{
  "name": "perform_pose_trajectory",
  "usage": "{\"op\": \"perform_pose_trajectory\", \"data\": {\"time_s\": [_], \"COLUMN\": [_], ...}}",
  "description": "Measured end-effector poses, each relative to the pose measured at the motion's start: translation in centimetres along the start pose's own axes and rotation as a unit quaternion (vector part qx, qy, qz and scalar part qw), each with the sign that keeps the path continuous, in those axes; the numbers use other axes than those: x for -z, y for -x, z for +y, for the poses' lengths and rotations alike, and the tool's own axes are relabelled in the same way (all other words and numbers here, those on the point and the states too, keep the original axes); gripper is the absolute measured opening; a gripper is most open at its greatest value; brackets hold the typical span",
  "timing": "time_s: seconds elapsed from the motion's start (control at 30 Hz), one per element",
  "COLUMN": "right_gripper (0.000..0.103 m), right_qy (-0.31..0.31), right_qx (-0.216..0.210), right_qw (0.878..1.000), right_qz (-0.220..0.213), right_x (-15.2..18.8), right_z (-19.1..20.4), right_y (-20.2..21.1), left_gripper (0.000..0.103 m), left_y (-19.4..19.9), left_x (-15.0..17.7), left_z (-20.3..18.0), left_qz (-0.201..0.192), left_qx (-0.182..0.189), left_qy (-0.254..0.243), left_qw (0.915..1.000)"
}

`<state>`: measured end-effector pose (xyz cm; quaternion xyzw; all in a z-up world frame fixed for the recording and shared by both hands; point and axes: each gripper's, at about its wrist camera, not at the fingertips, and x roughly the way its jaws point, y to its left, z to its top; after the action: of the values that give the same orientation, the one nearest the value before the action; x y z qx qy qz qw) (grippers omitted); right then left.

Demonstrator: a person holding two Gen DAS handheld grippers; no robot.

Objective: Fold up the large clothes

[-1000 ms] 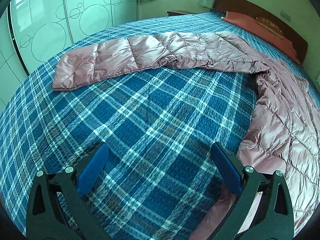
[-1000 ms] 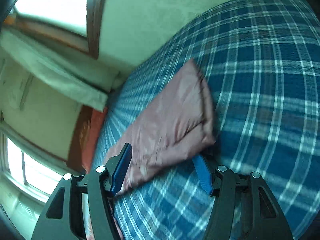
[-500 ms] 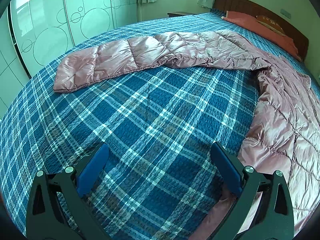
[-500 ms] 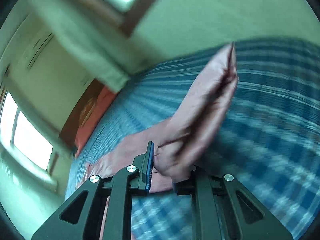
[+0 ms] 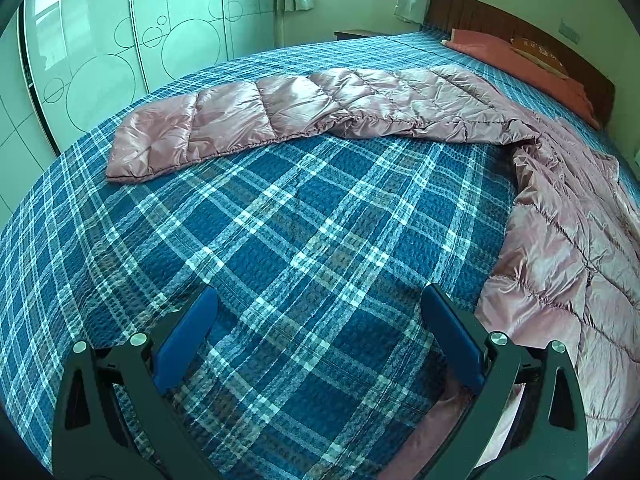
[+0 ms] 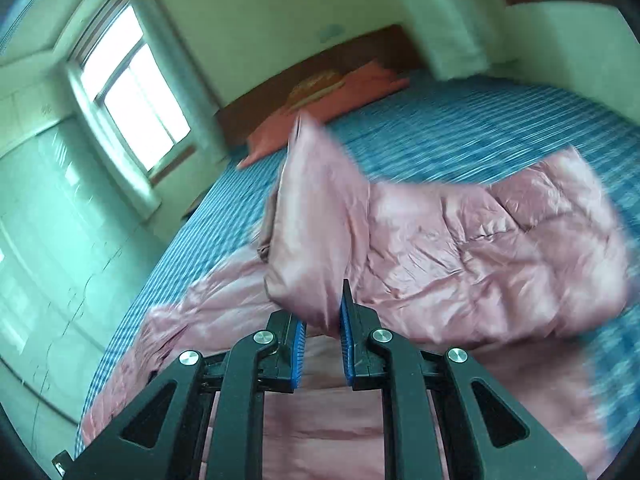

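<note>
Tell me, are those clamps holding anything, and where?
The right hand-held gripper pinches the pink jacket by a sleeve end, lifted off the bed. The left hand-held gripper is open, holding nothing.

A shiny pink quilted down jacket (image 5: 560, 208) lies spread on the blue plaid bed. One sleeve (image 5: 256, 120) stretches flat to the far left. The other sleeve (image 6: 316, 236) is lifted upright near the middle.

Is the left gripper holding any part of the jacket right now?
No: the left gripper is open wide over bare plaid bedspread, with the pink jacket lying off to its right, outside the fingers.
</note>
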<state>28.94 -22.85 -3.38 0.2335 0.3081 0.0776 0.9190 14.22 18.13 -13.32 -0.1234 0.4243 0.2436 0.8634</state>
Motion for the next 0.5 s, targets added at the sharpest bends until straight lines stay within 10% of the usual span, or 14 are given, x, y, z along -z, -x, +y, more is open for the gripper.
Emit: {"op": "perform_pose_trajectory", "data": {"time_s": [0.5], "right_gripper": [0.015], "right_qy": [0.092], "right_qx": [-0.041], "right_qw": [0.986], "right_qz": [0.132], "right_x": [7.5], "right_z": [10.5], "right_y": [-10.1], "left_gripper": [0.101], "left_y": [-0.1], "left_x": [0.1], "left_z": [-0.1], "left_qz": [-0.003], "left_qx": [-0.001], "left_qy": [-0.001], "left_qw": [1.0000]}}
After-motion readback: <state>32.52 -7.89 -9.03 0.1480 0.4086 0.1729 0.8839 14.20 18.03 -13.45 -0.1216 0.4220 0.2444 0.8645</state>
